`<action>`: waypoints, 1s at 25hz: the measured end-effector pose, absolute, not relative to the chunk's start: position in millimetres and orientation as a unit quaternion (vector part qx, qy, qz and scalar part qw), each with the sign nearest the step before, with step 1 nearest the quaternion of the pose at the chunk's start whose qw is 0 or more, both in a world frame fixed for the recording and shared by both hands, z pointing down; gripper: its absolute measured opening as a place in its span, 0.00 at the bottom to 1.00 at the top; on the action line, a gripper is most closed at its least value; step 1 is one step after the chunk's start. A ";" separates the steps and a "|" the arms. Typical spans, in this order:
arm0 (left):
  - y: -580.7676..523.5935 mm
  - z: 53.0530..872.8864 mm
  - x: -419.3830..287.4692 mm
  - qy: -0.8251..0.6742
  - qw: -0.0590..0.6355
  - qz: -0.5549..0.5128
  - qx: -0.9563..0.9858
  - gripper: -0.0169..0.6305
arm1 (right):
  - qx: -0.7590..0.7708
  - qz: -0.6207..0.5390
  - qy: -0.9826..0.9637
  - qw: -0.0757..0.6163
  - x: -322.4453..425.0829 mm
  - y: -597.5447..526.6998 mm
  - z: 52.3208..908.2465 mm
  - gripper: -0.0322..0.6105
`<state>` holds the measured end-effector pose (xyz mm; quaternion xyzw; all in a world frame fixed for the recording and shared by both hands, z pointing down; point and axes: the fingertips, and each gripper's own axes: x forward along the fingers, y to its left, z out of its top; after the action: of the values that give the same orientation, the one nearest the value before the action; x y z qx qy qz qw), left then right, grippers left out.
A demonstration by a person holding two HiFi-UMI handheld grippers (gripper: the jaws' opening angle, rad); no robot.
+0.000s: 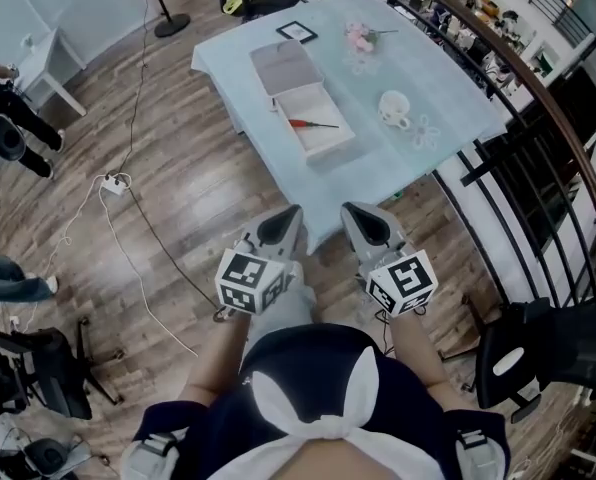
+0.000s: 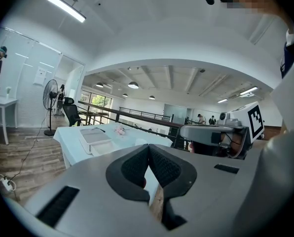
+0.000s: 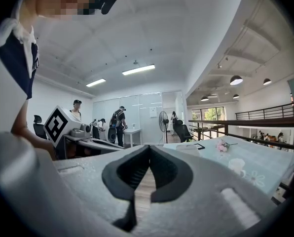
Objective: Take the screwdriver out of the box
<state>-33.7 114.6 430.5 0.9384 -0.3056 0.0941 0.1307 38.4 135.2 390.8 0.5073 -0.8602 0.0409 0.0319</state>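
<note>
Standing on the wood floor point(image 1: 178, 178), the person held both grippers out level toward a table point(image 1: 448, 93) that lay well apart from them, farther ahead. The left gripper point(image 1: 292, 211) had its jaws pressed together with nothing between them, and the right gripper point(image 1: 351, 210) likewise had its jaws closed and empty; the two sat side by side, near each other but not touching, each with its marker cube at the near end. The table was covered in a pale blue cloth. On its near part sat the open white box point(image 1: 330, 144), and the screwdriver point(image 1: 311, 124), red at the handle, lay inside it, across the tray. The lid point(image 1: 286, 66) lay flat just beyond the box on the far side, touching or nearly touching it. Farther still was a small black frame point(image 1: 297, 32), to its right a spray of pink flowers point(image 1: 360, 36), and right of the box a white cup point(image 1: 394, 106). A dark railing point(image 1: 538, 103) ran along the right side of the table. On the floor to the left a power strip point(image 1: 112, 183) lay with a cable trailing toward the near side, and a fan point(image 1: 170, 23) stood at the far left. People stood at the left edge of the room, away from the table.
</note>
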 end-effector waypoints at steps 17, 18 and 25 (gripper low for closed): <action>-26.1 441.6 -40.6 -0.293 0.145 0.092 0.941 0.05 | 0.506 0.039 -0.861 0.038 33.0 -11.8 373.1 0.05; -29.7 444.3 -39.7 -0.292 0.149 0.093 0.940 0.05 | 0.506 0.041 -0.861 0.041 32.8 -16.4 374.9 0.05; -51.9 445.0 -34.7 -0.292 0.159 0.098 0.938 0.05 | 0.491 0.055 -0.867 0.058 35.3 -43.5 380.9 0.05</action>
<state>-34.7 -51.9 445.0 0.9381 -0.2920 0.0977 0.1587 35.3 -43.5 380.9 0.4910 -0.8674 0.0554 0.0585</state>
